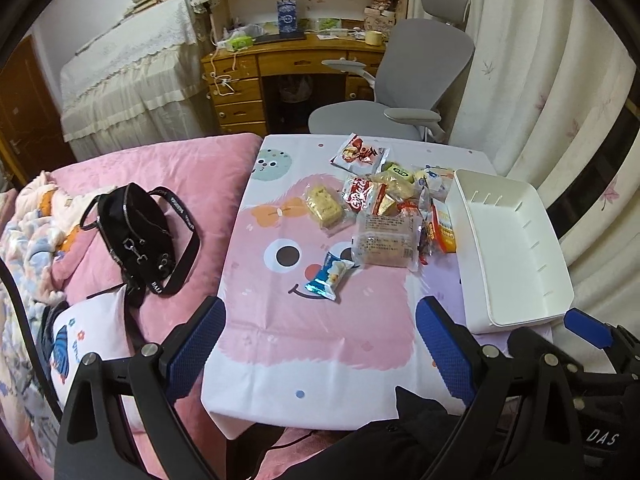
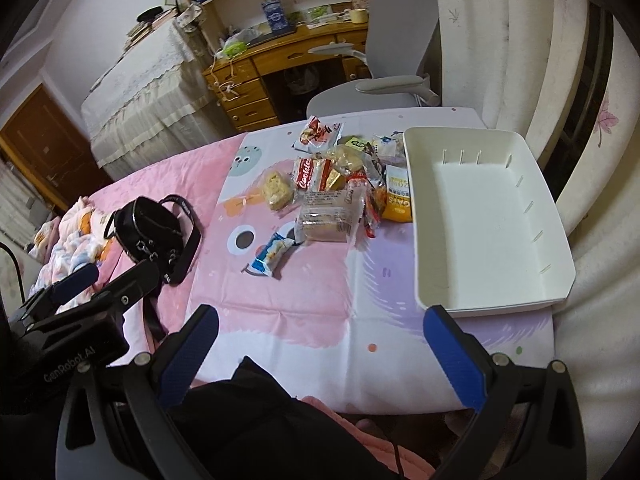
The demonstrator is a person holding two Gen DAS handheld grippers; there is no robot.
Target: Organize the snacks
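A pile of wrapped snacks [image 1: 386, 208] lies on a pink cartoon tablecloth [image 1: 312, 332], also in the right wrist view [image 2: 336, 184]. A blue-white packet [image 1: 329, 276] lies apart, nearest me, also seen from the right [image 2: 272, 254]. An empty white bin [image 1: 516, 256] stands right of the pile, also in the right wrist view [image 2: 484, 224]. My left gripper [image 1: 320, 344] is open and empty above the cloth's near part. My right gripper [image 2: 320, 348] is open and empty, its right finger near the bin's front edge.
A black handbag [image 1: 138, 236] lies on the pink bed left of the table. A grey office chair [image 1: 400, 84] and a wooden desk [image 1: 288, 72] stand behind the table. Curtains [image 1: 532, 80] hang at the right. The right gripper's body [image 1: 580, 360] shows at lower right of the left view.
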